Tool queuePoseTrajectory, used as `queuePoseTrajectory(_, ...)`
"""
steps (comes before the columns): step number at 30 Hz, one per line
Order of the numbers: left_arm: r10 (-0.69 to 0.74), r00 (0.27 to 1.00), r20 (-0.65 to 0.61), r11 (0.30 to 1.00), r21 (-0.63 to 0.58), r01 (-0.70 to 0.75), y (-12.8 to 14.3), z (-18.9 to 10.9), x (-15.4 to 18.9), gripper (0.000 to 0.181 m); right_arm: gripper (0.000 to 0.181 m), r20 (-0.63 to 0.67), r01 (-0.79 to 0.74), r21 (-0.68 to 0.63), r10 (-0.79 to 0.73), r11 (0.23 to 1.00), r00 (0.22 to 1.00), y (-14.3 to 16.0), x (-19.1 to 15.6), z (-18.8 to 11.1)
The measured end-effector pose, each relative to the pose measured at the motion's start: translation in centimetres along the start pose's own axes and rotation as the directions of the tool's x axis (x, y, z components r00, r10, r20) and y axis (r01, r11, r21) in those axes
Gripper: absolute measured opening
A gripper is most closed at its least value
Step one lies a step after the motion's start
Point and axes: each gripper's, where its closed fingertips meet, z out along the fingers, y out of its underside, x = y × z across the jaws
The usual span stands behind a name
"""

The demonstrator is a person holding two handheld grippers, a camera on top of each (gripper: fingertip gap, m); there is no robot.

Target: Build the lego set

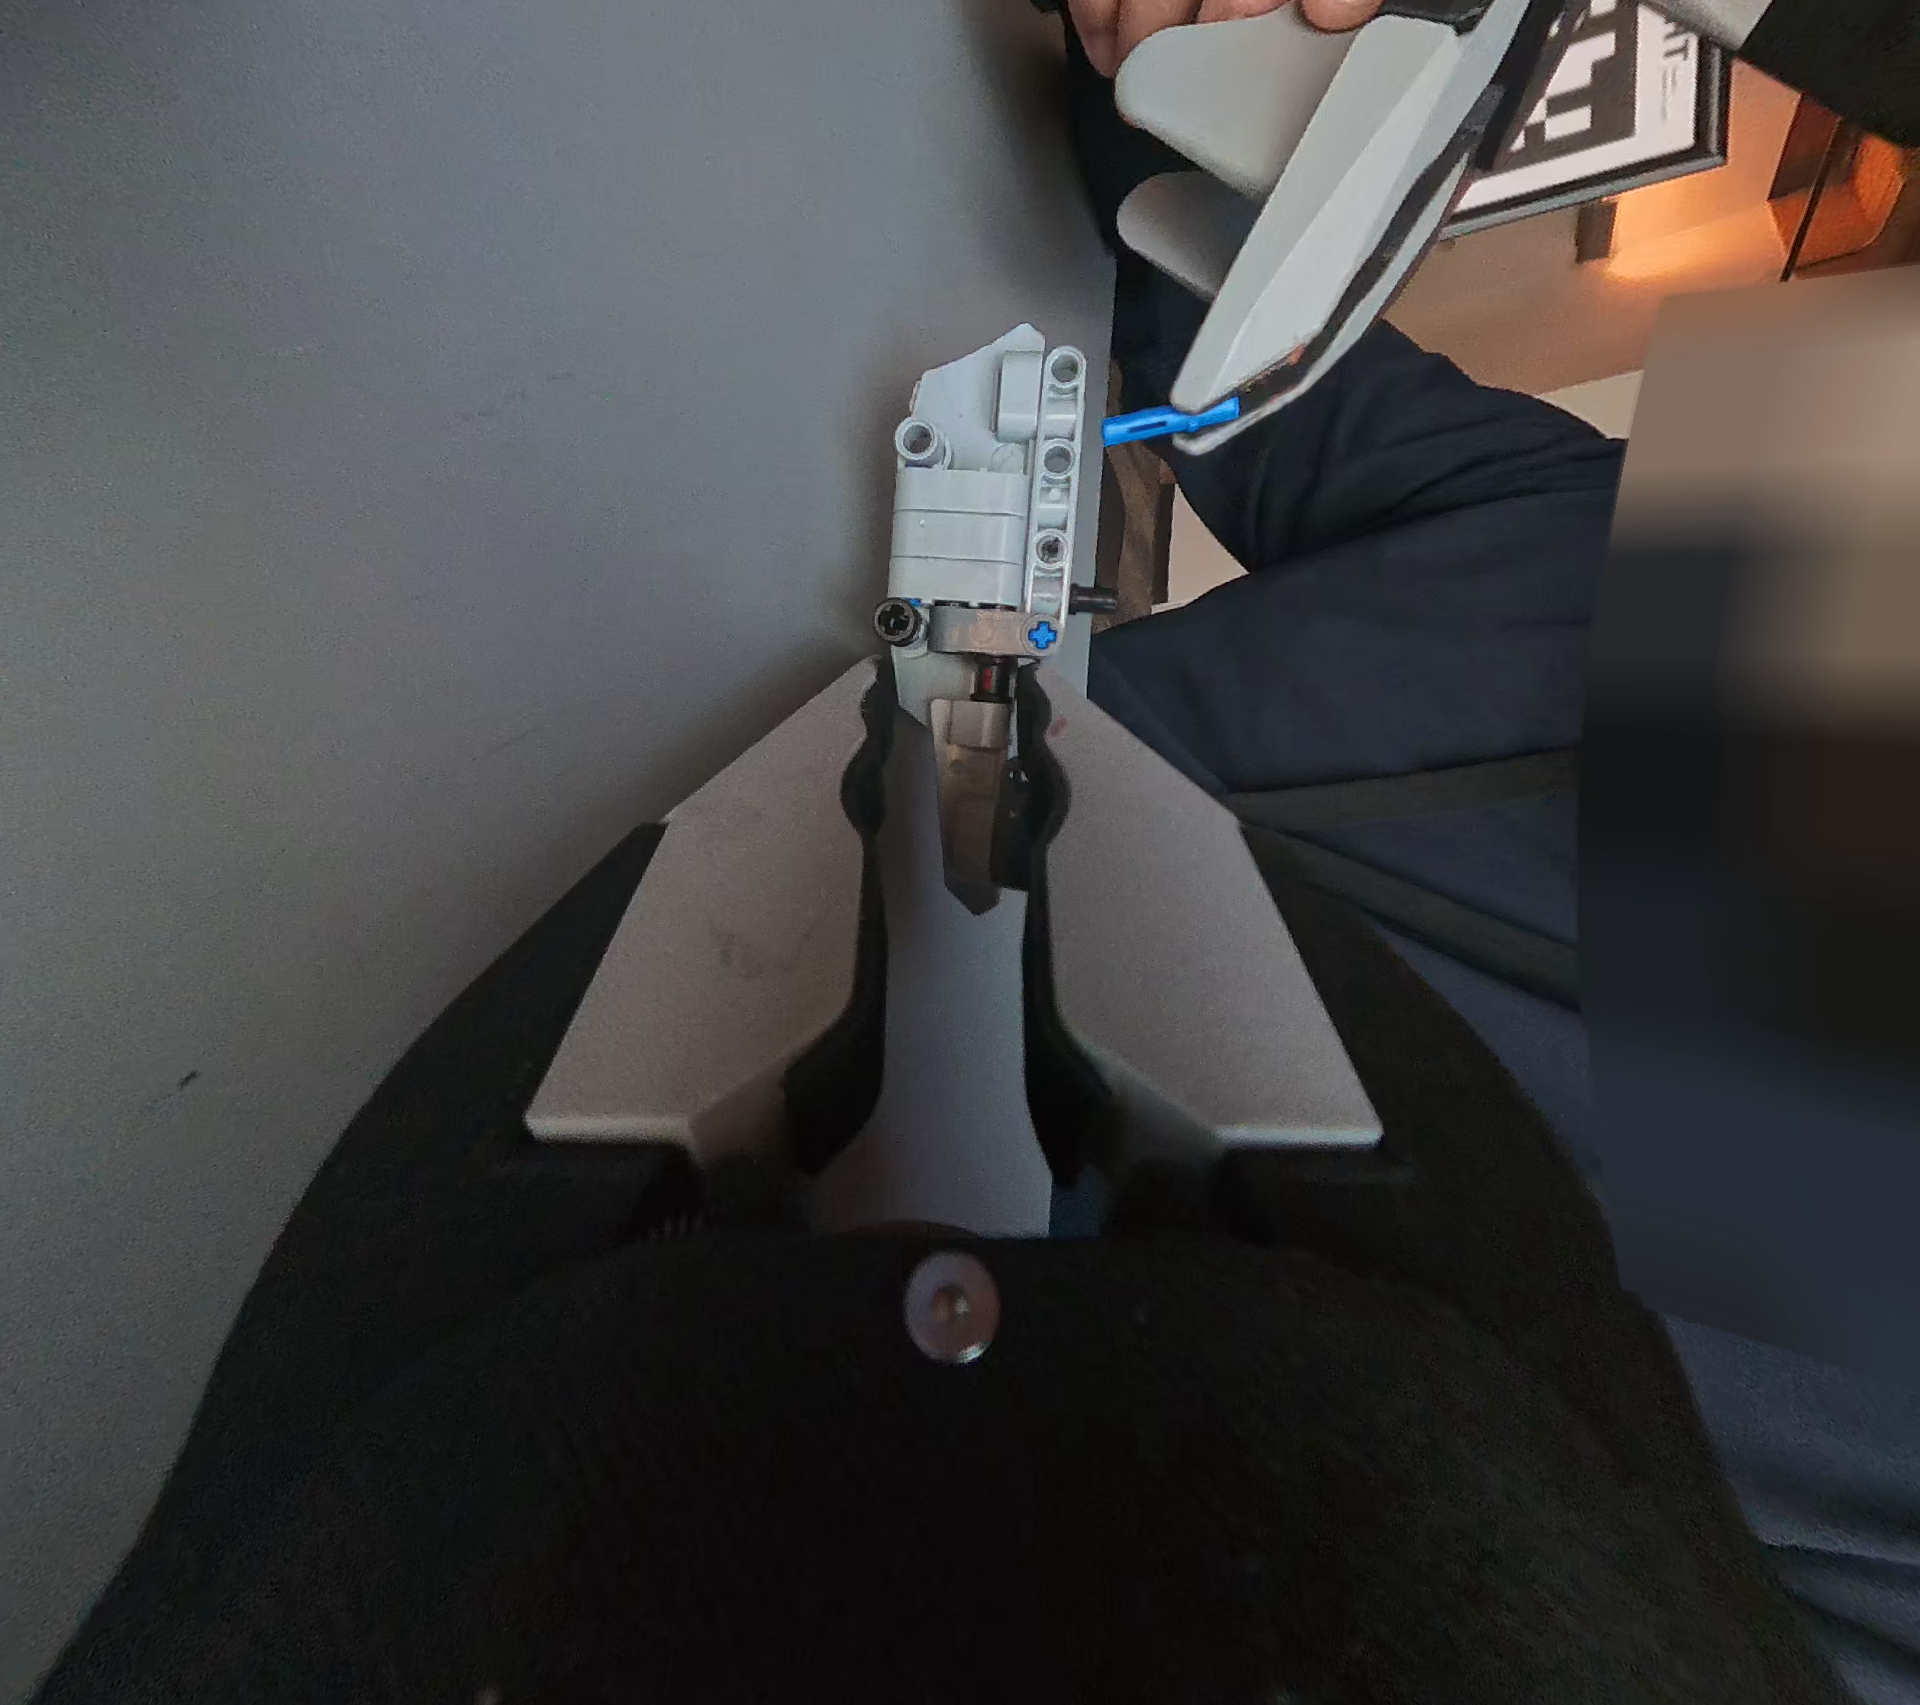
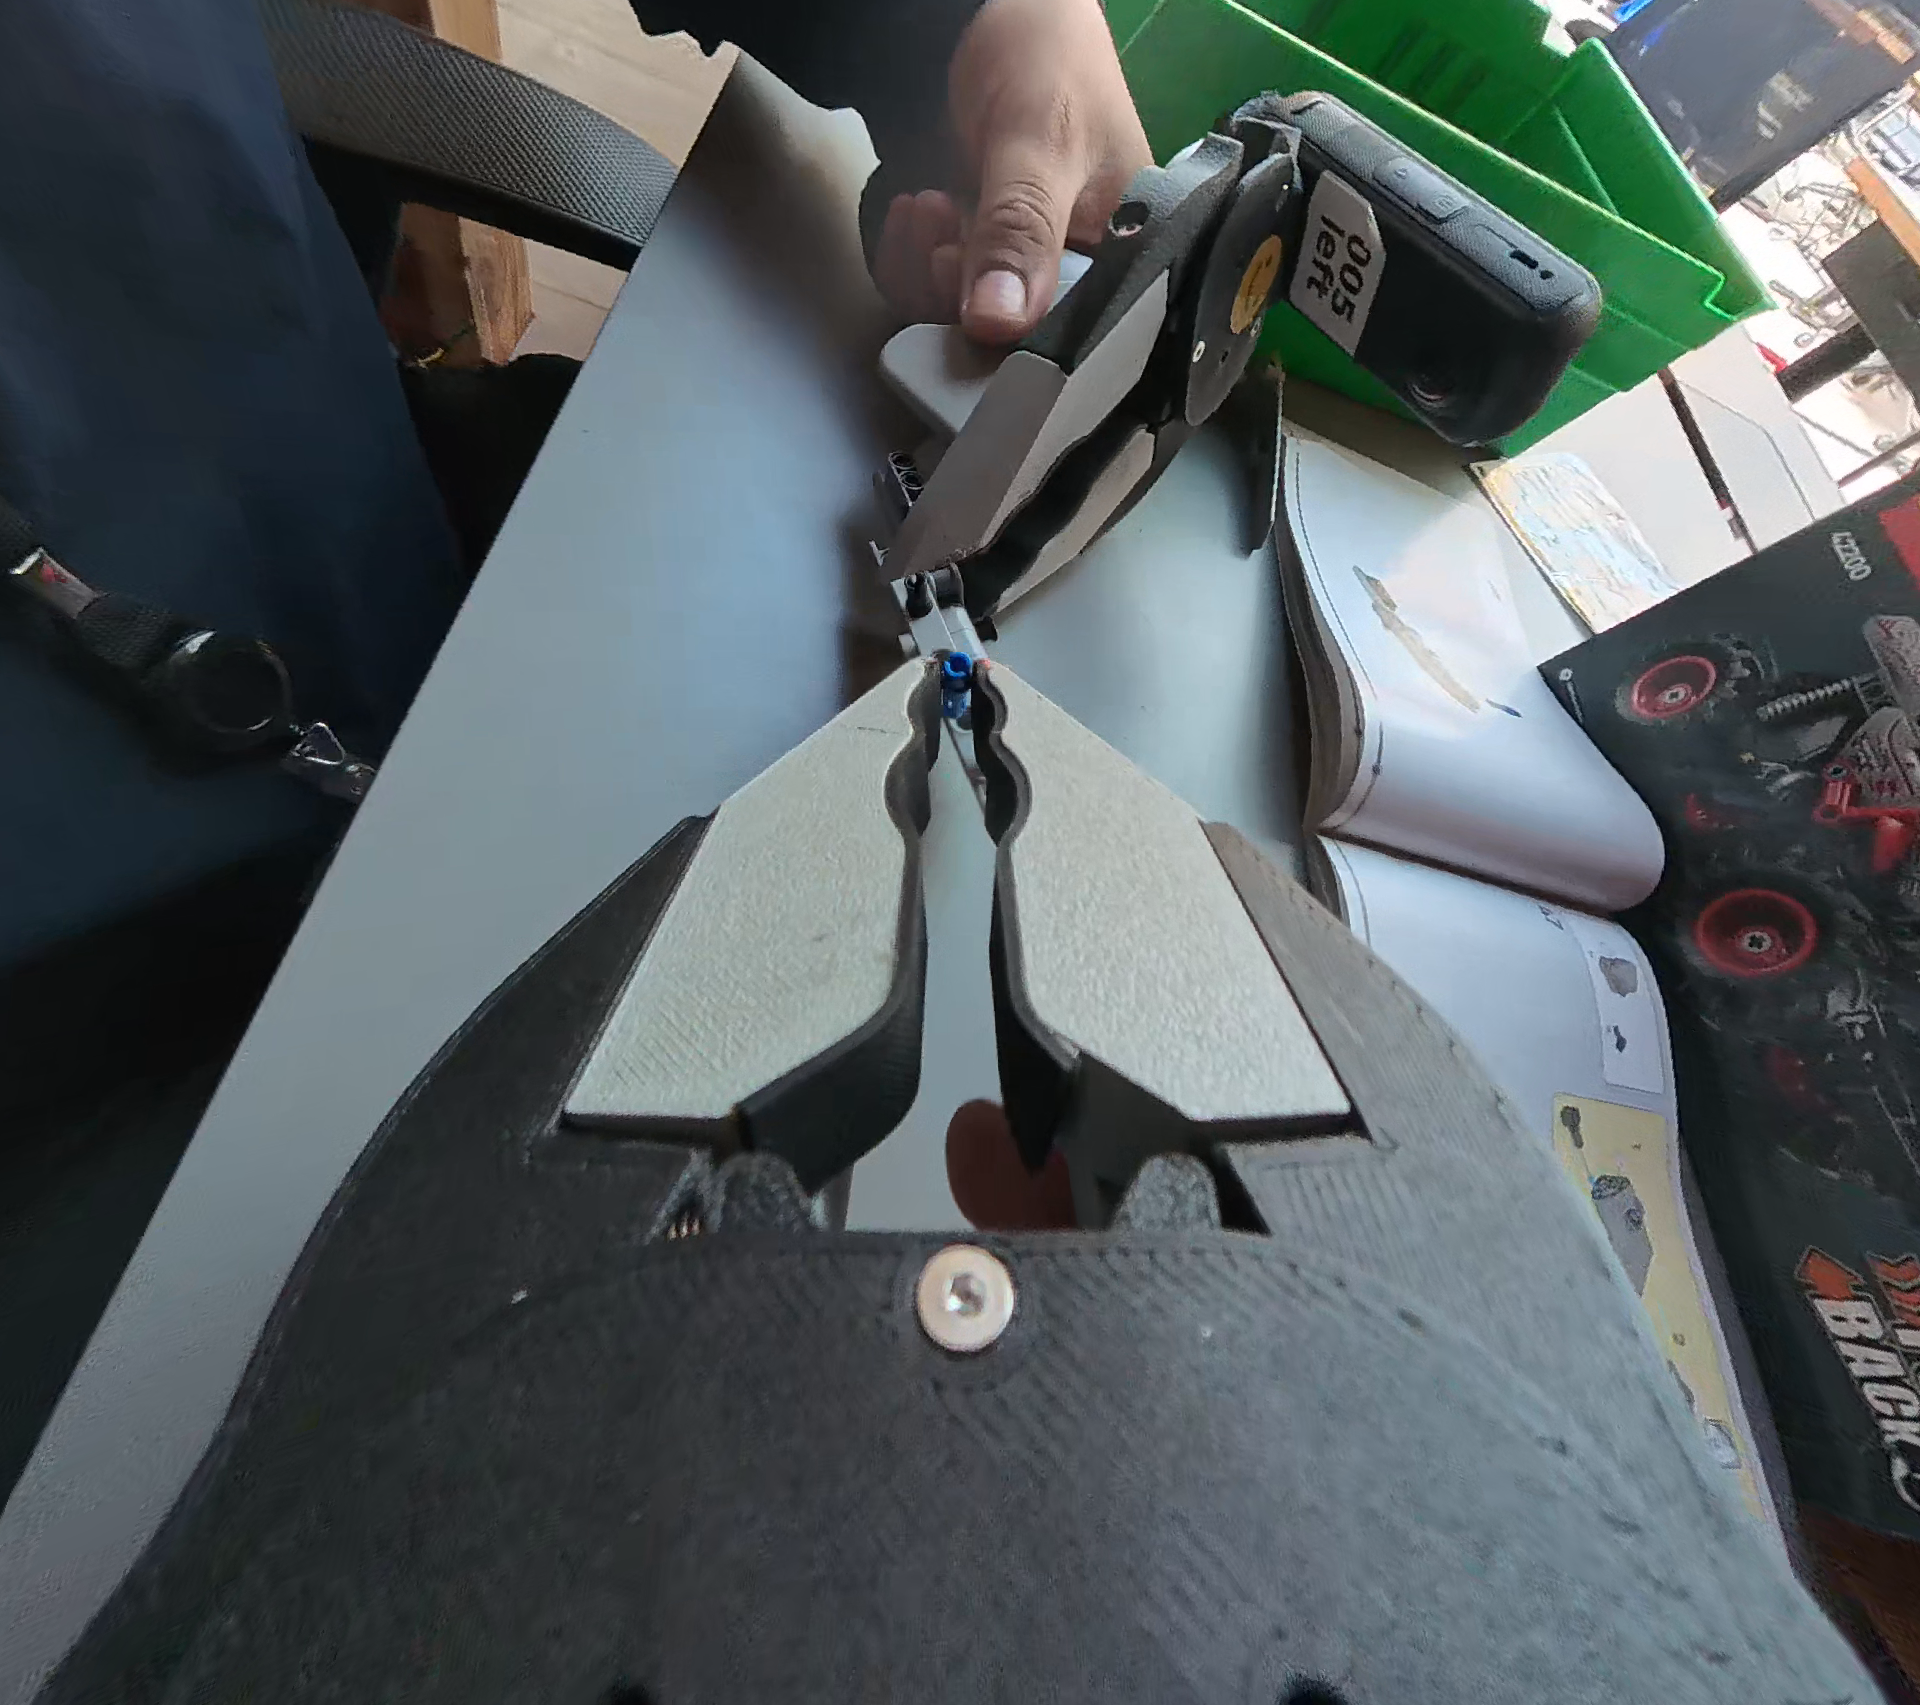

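A light grey lego assembly [image 1: 987,512] with holed beams, a black pin and a blue cross axle end stands upright above the grey table [image 1: 416,408]. My left gripper [image 1: 956,699] is shut on its lower end. My right gripper [image 1: 1210,419] comes in from the upper right, shut on a small blue pin [image 1: 1143,424] whose tip touches or nearly touches the assembly's right beam. In the right wrist view my right gripper [image 2: 956,679] pinches the blue pin [image 2: 954,687] at its tips, right against the assembly [image 2: 935,616]. The left gripper [image 2: 935,554] holds the assembly beyond.
An open instruction booklet [image 2: 1455,668] lies on the table to the right, next to a black lego box [image 2: 1818,928]. Green bins [image 2: 1403,45] stand behind. The person's dark-clothed body and a chair armrest [image 2: 468,128] are at the table's left edge [image 2: 582,408]. About 6 cm separates my left fingertips from my right.
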Motion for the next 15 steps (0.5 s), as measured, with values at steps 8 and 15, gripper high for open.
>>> queuePoseTrajectory(8,0.003,1.000,-0.005,1.000,-0.010,-0.003,0.0,0.1,0.1,0.020,0.002,-0.019,-0.027,0.012,0.027,1.000,0.999,0.1,1.0,-0.6)
queuePoseTrajectory(15,-0.012,1.000,-0.013,1.000,-0.009,0.012,0.0,0.1,0.1,0.019,0.002,0.009,-0.101,-0.001,0.101,0.995,0.995,0.4,1.0,-0.8)
